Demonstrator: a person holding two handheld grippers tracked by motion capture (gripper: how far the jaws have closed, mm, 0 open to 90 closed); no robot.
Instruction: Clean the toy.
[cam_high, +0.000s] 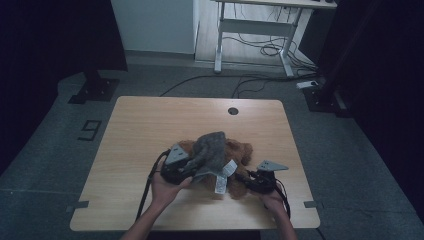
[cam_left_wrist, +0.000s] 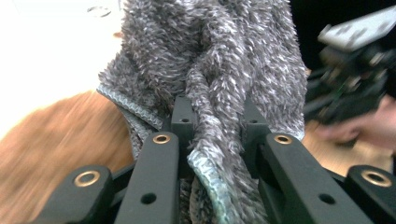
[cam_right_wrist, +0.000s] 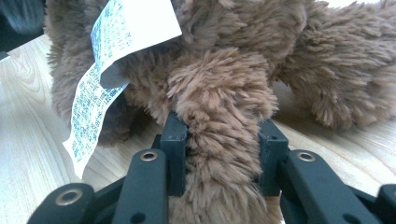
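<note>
Black jaws of the right gripper (cam_right_wrist: 219, 158) rise closest in the right gripper view, and they press from both sides on a furry limb of the brown plush toy (cam_right_wrist: 224, 93). So this gripper is closed on the toy. Which limb it is, I cannot tell, because the lower part is cut off by the bottom edge. Beside it hangs a white label (cam_right_wrist: 112, 60) with many lines of small blue print. The print is too small and tilted, so no word or brand can be read.

In the left gripper view, the left gripper (cam_left_wrist: 212, 135) is clamped on a fold of the grey fuzzy cloth (cam_left_wrist: 210, 60), which has a stitched hem along its edge. The cloth hides almost everything behind it. At the right side the other gripper and a hand are blurred.

From the high view, the plush toy (cam_high: 239, 150) lies on the wooden table (cam_high: 150, 130), a little toward the near edge, and the grey cloth (cam_high: 210, 145) covers its middle, so the shape of the toy is hard to make out. The white label (cam_high: 220, 184) hangs down at its front. The left gripper (cam_high: 192, 167) and the right gripper (cam_high: 248, 176) are at the two sides of the toy. On the floor to the left of the table a dark marking (cam_high: 89, 129) looks like the figure 9.
</note>
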